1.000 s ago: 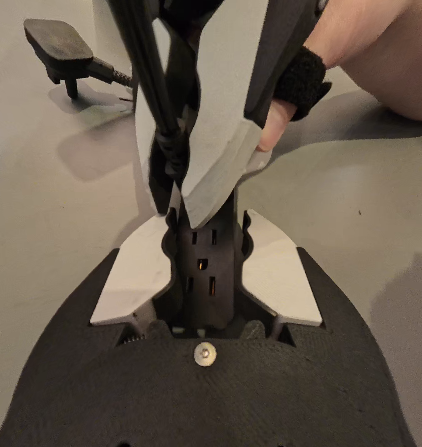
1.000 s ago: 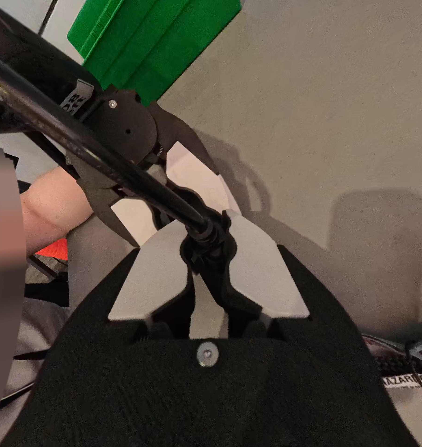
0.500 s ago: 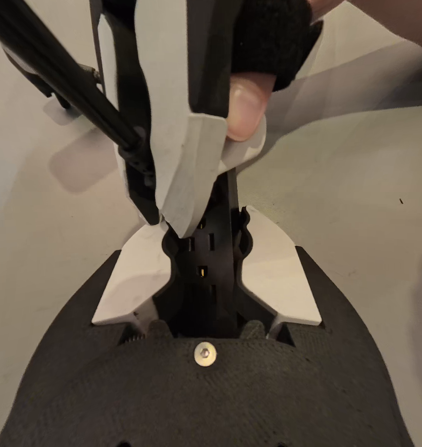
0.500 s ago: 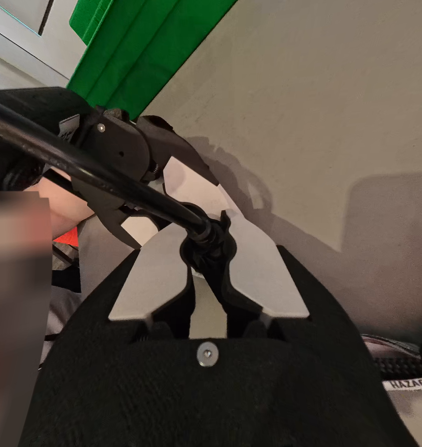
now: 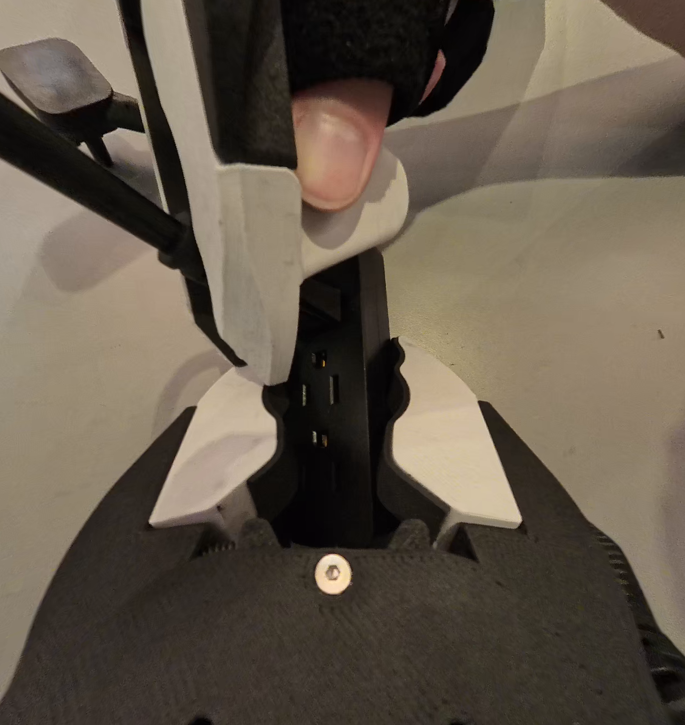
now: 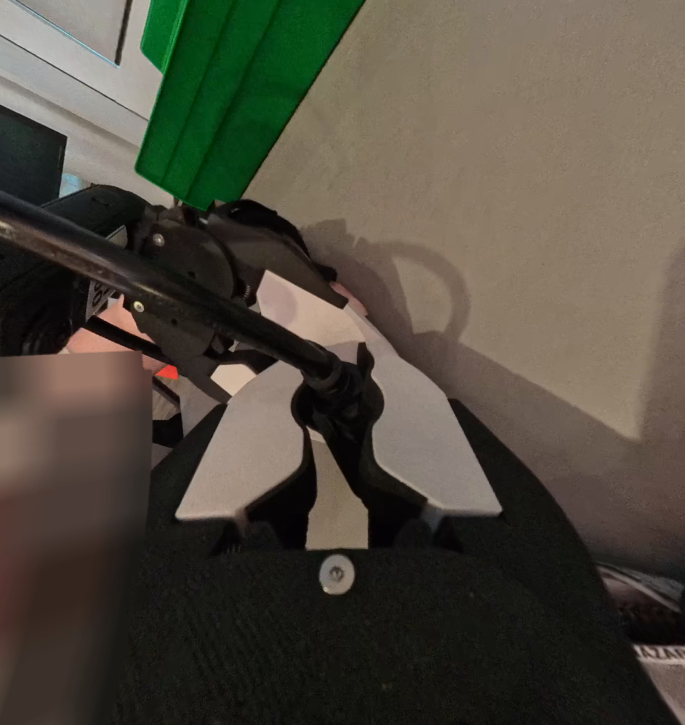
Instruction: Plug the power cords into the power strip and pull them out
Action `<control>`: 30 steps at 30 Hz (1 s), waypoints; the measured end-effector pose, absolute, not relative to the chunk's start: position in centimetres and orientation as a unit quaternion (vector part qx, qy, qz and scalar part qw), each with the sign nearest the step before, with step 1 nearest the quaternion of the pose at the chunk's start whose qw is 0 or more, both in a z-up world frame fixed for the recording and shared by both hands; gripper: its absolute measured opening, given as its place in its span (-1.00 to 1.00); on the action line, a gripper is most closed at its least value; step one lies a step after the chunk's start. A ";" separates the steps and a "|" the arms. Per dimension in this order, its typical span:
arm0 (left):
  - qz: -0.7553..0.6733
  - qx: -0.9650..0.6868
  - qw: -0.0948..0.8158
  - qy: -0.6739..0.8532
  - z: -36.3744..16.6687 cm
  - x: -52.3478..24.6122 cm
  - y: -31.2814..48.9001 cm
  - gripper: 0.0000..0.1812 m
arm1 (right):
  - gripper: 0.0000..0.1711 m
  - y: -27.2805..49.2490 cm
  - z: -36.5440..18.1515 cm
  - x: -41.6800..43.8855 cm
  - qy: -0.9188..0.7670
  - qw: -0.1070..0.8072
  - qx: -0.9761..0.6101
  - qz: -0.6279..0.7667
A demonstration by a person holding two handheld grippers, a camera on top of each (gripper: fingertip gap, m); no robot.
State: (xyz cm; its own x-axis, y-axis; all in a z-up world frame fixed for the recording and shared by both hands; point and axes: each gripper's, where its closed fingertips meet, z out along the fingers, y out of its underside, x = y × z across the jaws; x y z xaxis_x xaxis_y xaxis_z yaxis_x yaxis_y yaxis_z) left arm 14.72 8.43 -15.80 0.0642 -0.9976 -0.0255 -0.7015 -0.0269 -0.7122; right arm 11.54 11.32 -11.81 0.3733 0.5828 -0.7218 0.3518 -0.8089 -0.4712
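The black power strip (image 5: 335,427) is clamped lengthwise between the fingers of the left hand-held gripper (image 5: 335,376), 2 of its sockets exposed. Just beyond, the plug (image 6: 338,408) of a black cord (image 6: 144,274) is gripped by the closed right hand-held gripper (image 6: 335,396). Farther off, another black plug (image 5: 54,78) lies on the grey counter (image 5: 548,314).

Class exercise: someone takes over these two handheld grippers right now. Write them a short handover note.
Left gripper: shut on the black power strip, steadying it.
Right gripper: shut on a black plug, its cord trailing left, pressed over the strip's far sockets.
A second plug lies loose on the grey surface, far left.
Done: first plug gripped and at the strip; whether it is seated is hidden.
Left: confirm it, plug the second cord, pull both out.
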 end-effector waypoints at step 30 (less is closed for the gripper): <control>-0.276 -0.648 0.281 0.652 -15.7 14.2 7.9 -0.45 | -0.65 10.4 -7.3 14.6 -0.521 0.465 -0.621 0.355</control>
